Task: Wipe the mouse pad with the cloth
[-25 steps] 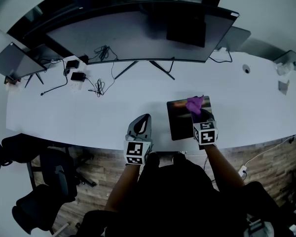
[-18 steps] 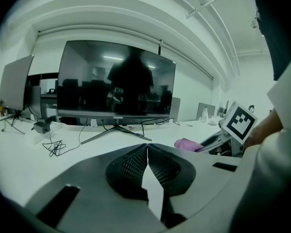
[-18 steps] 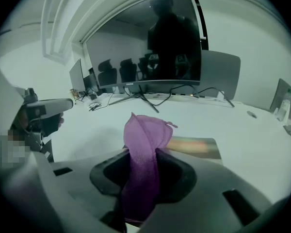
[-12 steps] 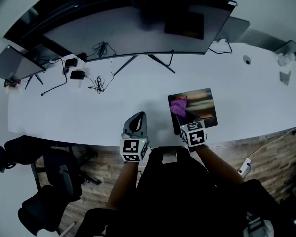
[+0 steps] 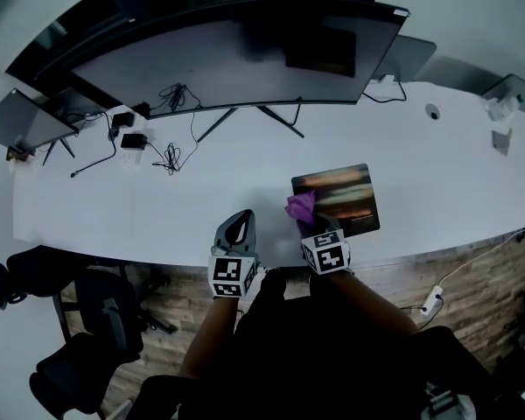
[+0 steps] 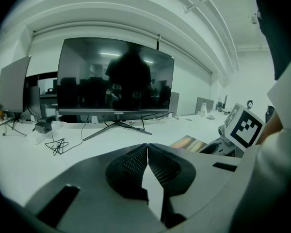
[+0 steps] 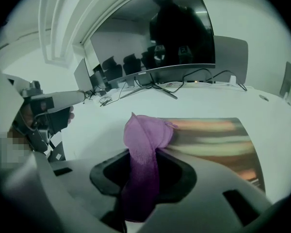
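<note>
Since a second ago the cloth has moved from the pad's far 1 o'clock corner, across it, to its near left edge, and the right gripper has drawn back toward the person with it. The right gripper [image 7: 144,155] has its jaws clamped on the purple cloth [image 7: 146,132]. The fabric runs up between the fingers and bunches into a rounded wad past the tips. That wad sits against the mouse pad [image 7: 218,140] at about 8 o'clock on the pad in the head view, where the cloth [image 5: 300,206] overlaps the left border of the mouse pad [image 5: 341,198]. I cannot tell how hard it presses. The pad's surface is glossy, with streaky orange and pale bands. The left gripper [image 6: 147,154] has its jaws pressed together with nothing between them. In the head view the left gripper [image 5: 238,226] is at 9 o'clock from the right gripper [image 5: 310,224], near it but apart, over the near edge of the white table [image 5: 157,208]. The pad lies flat near that same edge. At 12 o'clock a wide curved monitor [image 5: 236,55] stands on a splayed stand. At 10 o'clock a tangle of cables [image 5: 171,154] lies loose on the table.
</note>
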Motion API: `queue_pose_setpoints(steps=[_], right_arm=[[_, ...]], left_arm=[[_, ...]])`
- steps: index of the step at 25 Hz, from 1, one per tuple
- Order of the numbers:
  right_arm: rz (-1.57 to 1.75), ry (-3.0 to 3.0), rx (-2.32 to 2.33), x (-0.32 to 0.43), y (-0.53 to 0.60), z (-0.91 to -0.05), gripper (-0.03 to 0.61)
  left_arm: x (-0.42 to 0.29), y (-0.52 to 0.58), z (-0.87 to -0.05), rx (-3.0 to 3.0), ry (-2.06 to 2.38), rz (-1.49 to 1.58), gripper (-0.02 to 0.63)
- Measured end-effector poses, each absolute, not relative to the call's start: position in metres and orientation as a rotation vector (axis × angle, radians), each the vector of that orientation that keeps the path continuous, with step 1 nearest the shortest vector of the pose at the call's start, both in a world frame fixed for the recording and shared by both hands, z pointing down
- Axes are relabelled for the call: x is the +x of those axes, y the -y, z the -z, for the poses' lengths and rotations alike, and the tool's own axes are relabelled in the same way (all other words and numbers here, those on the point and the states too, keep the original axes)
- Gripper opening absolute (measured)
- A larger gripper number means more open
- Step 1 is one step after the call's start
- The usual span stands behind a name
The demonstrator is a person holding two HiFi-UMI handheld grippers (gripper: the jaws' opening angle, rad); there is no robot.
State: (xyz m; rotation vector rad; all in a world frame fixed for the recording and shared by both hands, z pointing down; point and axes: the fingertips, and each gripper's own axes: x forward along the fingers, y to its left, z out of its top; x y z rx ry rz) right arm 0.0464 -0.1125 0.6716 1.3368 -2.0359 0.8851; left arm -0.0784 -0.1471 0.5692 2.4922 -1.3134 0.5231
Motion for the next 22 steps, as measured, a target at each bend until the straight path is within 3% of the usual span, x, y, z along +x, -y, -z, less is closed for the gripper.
queue_pose_setpoints(steps=[22], right_arm=[[-0.68, 1.968, 1.344, 0.083, 0.112, -0.671, 0.138]], left_arm=[[-0.056, 0.126, -0.592, 2.474, 1.247, -0.603, 0.021]])
